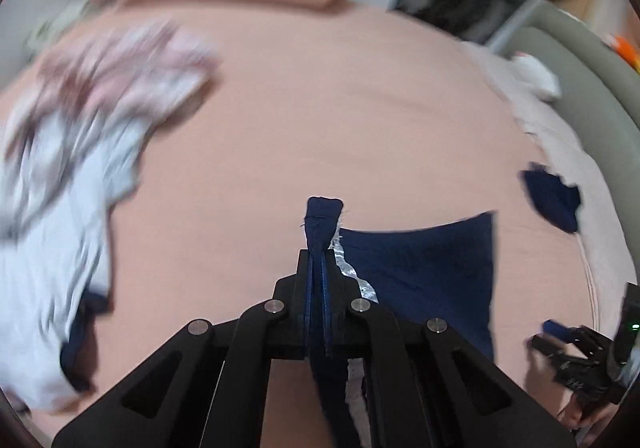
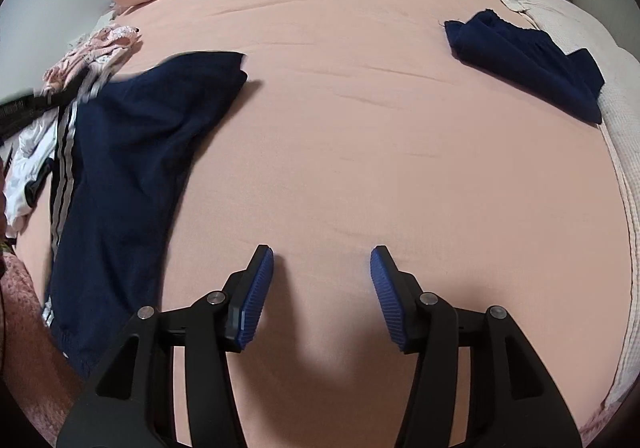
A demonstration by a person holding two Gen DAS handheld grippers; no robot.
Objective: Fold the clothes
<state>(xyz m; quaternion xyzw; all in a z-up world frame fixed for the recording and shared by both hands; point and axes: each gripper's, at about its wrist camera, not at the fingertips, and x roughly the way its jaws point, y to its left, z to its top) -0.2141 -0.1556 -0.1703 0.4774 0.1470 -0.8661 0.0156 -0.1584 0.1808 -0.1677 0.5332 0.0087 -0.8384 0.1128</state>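
Evidently mid-fold, the left gripper (image 1: 320,224) pinched the navy striped shorts (image 2: 132,151) on the peach bed (image 2: 340,127); the right gripper (image 2: 322,272), spread, should take another edge.

Both wrist views look down, close, sharing the peach bed (image 1: 320,107) (image 2: 340,127).

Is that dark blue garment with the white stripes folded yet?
Not yet. The navy striped garment lies spread on the bed, one edge pinched in the left gripper.

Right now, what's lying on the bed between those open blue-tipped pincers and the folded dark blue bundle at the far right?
Nothing but bare peach sheet in the right wrist view: the right gripper stands open, the folded navy garment apart.
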